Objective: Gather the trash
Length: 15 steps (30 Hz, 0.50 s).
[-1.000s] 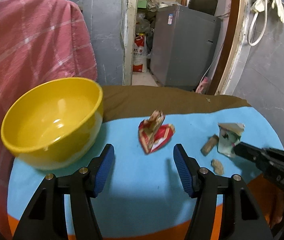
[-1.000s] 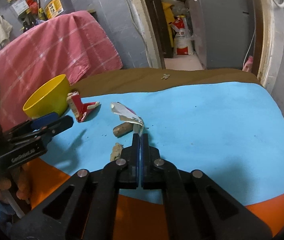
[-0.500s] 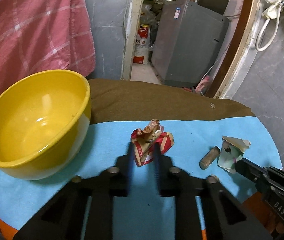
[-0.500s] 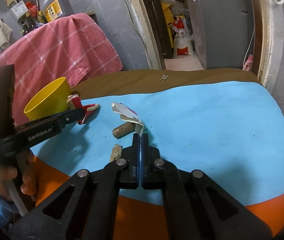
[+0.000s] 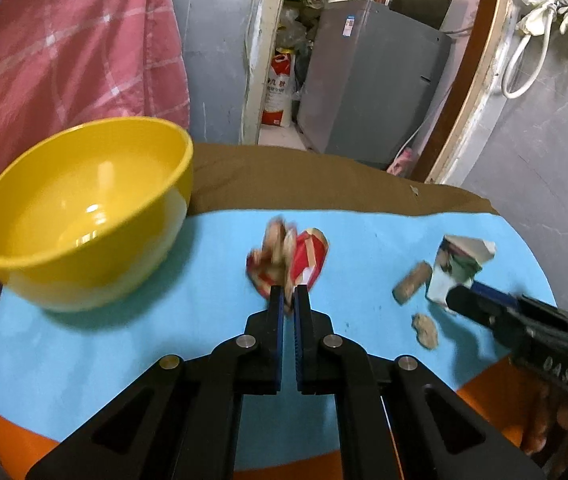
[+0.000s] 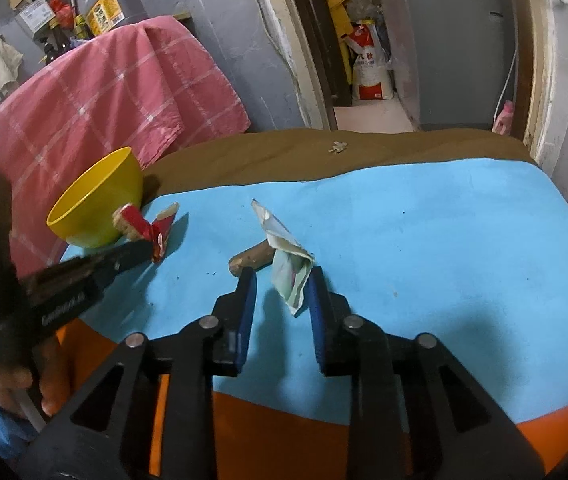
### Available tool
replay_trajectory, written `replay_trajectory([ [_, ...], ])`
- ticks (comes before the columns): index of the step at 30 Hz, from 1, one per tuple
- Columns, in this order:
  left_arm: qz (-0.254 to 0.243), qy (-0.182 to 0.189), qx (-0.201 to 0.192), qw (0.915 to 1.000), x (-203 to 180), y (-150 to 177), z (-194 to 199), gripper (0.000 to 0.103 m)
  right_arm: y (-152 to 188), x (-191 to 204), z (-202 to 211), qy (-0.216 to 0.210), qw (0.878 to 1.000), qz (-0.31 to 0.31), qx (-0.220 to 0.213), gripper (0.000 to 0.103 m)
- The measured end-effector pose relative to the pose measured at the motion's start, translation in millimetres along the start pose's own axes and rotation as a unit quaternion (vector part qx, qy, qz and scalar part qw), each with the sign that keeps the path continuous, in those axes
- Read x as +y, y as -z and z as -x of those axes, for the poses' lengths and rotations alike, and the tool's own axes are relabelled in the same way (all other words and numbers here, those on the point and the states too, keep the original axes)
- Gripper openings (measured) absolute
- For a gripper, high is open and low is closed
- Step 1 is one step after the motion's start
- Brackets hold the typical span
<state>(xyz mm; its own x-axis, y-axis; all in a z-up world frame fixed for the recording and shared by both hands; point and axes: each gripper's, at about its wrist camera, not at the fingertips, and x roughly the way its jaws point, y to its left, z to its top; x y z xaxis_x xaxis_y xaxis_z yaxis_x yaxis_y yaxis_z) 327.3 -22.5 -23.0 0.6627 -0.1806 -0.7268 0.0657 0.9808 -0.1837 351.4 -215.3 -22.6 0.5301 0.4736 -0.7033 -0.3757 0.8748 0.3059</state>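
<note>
A crumpled red wrapper lies on the blue mat right of the yellow bowl. My left gripper is shut on the wrapper's near edge; the right wrist view shows the same grip, left gripper on red wrapper, beside the bowl. My right gripper has its jaws opening, with a white-green wrapper standing between them and not pinched. The left wrist view shows that wrapper at the right gripper's tip.
A brown cork-like stub lies just left of the white wrapper, and a small brown scrap nearer the orange table edge. A pink checked cloth hangs behind the bowl. A tiny scrap sits on the brown cloth.
My left gripper moved in and closed on the red wrapper, lifting its edge. My right gripper's jaws, shut before, have parted around the white-green wrapper.
</note>
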Motion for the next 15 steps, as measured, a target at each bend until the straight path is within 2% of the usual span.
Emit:
replay_trajectory([
  [2,0.001,-0.001,0.001,1.0,-1.7,1.6,0.4,0.003,0.1,-5.0,0.7,-0.003,1.0,-0.01,-0.001,0.051],
  [3,0.001,-0.001,0.001,1.0,-2.7,2.0,0.8,0.003,0.2,-6.4,1.2,-0.006,1.0,-0.014,-0.002,0.039],
  [4,-0.001,-0.001,0.001,1.0,-4.0,3.0,1.1,0.003,0.1,-6.6,1.2,-0.008,1.0,-0.016,-0.003,0.032],
  [10,-0.013,0.006,-0.014,0.9998,-5.5,4.1,5.4,0.001,2.5,0.2,4.6,-0.007,1.0,-0.002,-0.013,0.029],
  [15,-0.001,0.008,-0.017,0.9998,1.0,2.9,5.9,0.0,3.3,-1.1,8.3,-0.009,1.0,-0.006,-0.022,0.029],
])
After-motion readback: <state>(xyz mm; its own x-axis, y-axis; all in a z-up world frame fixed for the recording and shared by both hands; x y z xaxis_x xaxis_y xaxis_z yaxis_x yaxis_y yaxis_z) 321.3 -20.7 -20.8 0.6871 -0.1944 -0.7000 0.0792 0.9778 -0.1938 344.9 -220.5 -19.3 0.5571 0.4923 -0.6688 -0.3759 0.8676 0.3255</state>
